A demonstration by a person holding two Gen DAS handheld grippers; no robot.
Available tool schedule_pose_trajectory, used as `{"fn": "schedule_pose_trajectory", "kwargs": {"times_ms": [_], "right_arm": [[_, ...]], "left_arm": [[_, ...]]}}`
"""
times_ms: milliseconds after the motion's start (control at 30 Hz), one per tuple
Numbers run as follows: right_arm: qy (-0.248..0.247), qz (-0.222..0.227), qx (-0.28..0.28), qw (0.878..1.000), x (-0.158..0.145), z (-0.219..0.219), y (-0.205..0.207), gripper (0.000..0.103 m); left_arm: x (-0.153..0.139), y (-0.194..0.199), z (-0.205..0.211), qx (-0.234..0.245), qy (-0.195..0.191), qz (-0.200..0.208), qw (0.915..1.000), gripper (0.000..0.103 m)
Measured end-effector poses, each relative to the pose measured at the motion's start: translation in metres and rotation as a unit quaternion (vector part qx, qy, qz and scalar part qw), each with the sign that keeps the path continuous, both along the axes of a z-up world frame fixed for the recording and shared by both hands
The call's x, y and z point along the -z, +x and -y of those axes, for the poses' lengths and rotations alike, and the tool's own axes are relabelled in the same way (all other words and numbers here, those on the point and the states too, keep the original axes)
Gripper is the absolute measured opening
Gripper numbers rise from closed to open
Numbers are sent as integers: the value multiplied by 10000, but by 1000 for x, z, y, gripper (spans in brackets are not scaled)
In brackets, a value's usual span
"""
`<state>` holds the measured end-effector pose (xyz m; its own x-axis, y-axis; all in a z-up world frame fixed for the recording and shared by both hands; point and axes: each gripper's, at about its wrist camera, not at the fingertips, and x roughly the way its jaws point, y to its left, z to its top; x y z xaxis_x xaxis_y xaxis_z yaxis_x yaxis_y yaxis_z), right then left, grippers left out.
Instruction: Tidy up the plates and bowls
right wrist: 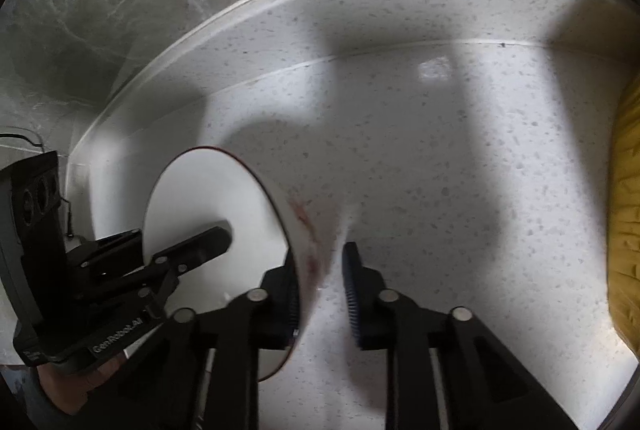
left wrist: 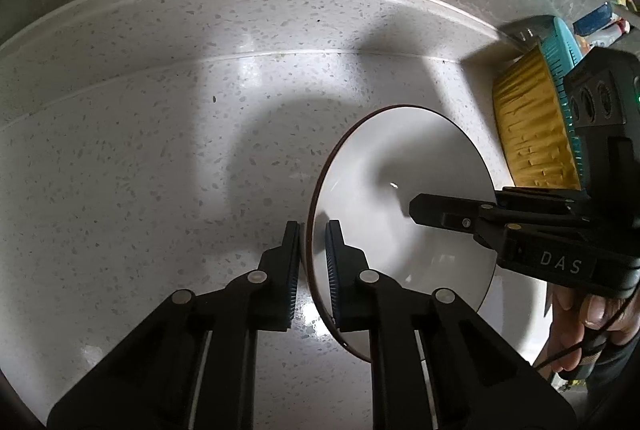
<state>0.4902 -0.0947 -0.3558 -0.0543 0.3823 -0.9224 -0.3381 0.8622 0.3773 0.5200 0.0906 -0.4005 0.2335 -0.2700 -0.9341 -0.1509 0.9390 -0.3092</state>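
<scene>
White ceramic, rimmed in dark brown, is being pinched from two sides: the plate (left wrist: 400, 189) is lying on the speckled desk (left wrist: 160, 149), just beside a yellow basket (left wrist: 528, 125) nested in a teal basket (left wrist: 560, 41). The left tongs (left wrist: 313, 242) are being held clenched on the plate's near-left rim, one finger outside it and one inside. The right tongs (right wrist: 320, 266) are being held at the opposite rim; in the right wrist view that edge is blurred, so contact of the outer pad cannot be confirmed, though the tongs are being judged as clenched on the rim as well. For the step in hand, probably a two-sided lift, both grips are best being kept level with each other and raised together, so that the plate is not being tilted or twisted out of either hold; the rim is thin and glazed, so slipping is being risked if one side is pulled ahead. "DAS" is being read on the right tongs' body in the left wrist view, and "GenRobot.AI" on the left tongs' body in the right wrist view.
</scene>
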Motion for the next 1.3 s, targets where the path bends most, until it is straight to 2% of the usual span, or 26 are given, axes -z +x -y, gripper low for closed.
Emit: {"fn": "schedule_pose_trajectory", "kwargs": {"times_ms": [400,867,1300], "right_arm": [[-67,17,54,10000,1,-2,1,11],[-40,226,131,9997,-31,2,-16,11],[-58,230,247,9994,-64,31,-52,12]], "left_arm": [[-11,-2,3,-28,29,-14,10000,10],[-50,-18,33,162,93,102,9998,10],[-90,-59,79,536,4,140,9985,10]]}}
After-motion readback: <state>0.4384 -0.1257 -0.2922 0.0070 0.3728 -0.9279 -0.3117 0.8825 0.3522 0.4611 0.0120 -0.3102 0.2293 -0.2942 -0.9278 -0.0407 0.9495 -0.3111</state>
